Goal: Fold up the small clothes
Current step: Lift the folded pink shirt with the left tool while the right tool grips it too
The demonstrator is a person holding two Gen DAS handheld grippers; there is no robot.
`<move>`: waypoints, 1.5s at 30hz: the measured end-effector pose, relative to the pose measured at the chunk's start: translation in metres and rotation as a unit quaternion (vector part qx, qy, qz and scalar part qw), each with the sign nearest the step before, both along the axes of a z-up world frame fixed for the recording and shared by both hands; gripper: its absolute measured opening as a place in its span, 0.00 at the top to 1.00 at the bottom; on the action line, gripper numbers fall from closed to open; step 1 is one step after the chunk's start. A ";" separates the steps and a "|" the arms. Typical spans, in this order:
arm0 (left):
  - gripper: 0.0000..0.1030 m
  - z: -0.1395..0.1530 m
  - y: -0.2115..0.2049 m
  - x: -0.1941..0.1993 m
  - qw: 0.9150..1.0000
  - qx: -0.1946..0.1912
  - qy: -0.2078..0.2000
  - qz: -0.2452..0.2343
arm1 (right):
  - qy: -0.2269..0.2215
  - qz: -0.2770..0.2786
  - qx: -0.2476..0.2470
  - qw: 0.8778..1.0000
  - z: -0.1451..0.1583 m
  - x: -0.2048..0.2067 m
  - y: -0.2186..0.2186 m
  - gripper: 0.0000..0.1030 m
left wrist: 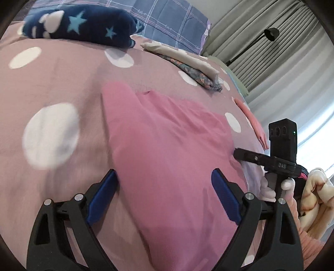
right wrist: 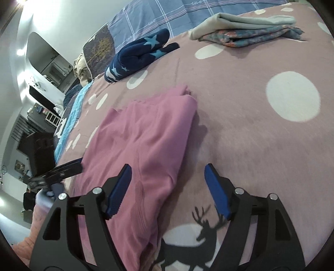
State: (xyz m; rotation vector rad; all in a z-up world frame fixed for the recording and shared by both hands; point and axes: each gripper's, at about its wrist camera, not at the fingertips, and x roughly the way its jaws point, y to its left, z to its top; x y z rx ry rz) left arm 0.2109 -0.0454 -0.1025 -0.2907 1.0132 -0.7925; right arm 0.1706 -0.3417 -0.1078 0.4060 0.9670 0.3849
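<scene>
A pink garment [left wrist: 167, 150] [right wrist: 146, 135] lies partly folded on the mauve dotted bedspread [left wrist: 62, 83] [right wrist: 250, 125]. My left gripper [left wrist: 165, 175] hovers over its near left part, blue pads [left wrist: 104, 193] wide apart and pressing on nothing. My right gripper [right wrist: 168, 168] stands open over the garment's right edge, one finger above the cloth and the other above the bedspread. Each gripper shows in the other's view: the right gripper [left wrist: 271, 160] at the garment's right side, held by a gloved hand, and the left gripper [right wrist: 62, 168] at its left side.
A folded stack of beige and floral clothes [left wrist: 187, 62] [right wrist: 246, 29] lies at the far side. A navy star-print blanket [left wrist: 79, 25] [right wrist: 137, 56] sits near a plaid pillow [left wrist: 167, 18]. Another pink piece [left wrist: 254, 125] lies at the bed's right edge. A deer print [right wrist: 200, 235] marks the bedspread.
</scene>
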 end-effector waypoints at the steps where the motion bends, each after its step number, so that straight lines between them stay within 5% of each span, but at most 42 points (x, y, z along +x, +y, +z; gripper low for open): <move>1: 0.12 0.000 -0.002 0.005 1.000 -0.002 -0.001 -0.003 | 0.002 0.006 0.007 1.000 -0.001 0.004 0.001 0.28; 4: 0.12 -0.002 -0.007 0.018 1.000 -0.009 0.001 -0.016 | 0.003 0.021 0.025 0.999 -0.004 0.012 0.003 0.32; 8: 0.16 -0.002 -0.018 0.017 0.999 0.017 -0.026 -0.042 | 0.001 0.034 0.044 0.998 -0.013 0.026 0.009 0.54; 13: 0.69 -0.004 -0.014 0.026 0.999 0.023 -0.026 -0.028 | -0.007 0.023 0.038 0.999 -0.011 0.033 0.019 0.69; 16: 0.73 0.007 -0.016 0.014 0.997 0.035 -0.064 -0.025 | -0.029 0.009 0.023 0.999 0.006 0.020 0.023 0.81; 21: 0.75 0.057 -0.021 -0.025 0.986 0.064 -0.152 -0.021 | -0.098 0.006 -0.010 0.995 0.054 -0.016 0.035 0.83; 25: 0.75 0.099 -0.027 -0.059 0.973 0.086 -0.213 -0.019 | -0.160 0.003 -0.049 0.986 0.100 -0.055 0.045 0.83; 32: 0.76 0.162 -0.049 -0.090 0.958 0.069 -0.277 -0.040 | -0.260 -0.038 -0.104 0.959 0.176 -0.108 0.033 0.83; 40: 0.76 0.230 -0.113 -0.094 0.929 0.068 -0.357 -0.074 | -0.309 -0.098 -0.138 0.936 0.243 -0.114 -0.015 0.83; 45: 0.76 0.246 -0.145 -0.082 0.920 0.065 -0.376 -0.092 | -0.324 -0.123 -0.154 0.925 0.260 -0.111 -0.039 0.83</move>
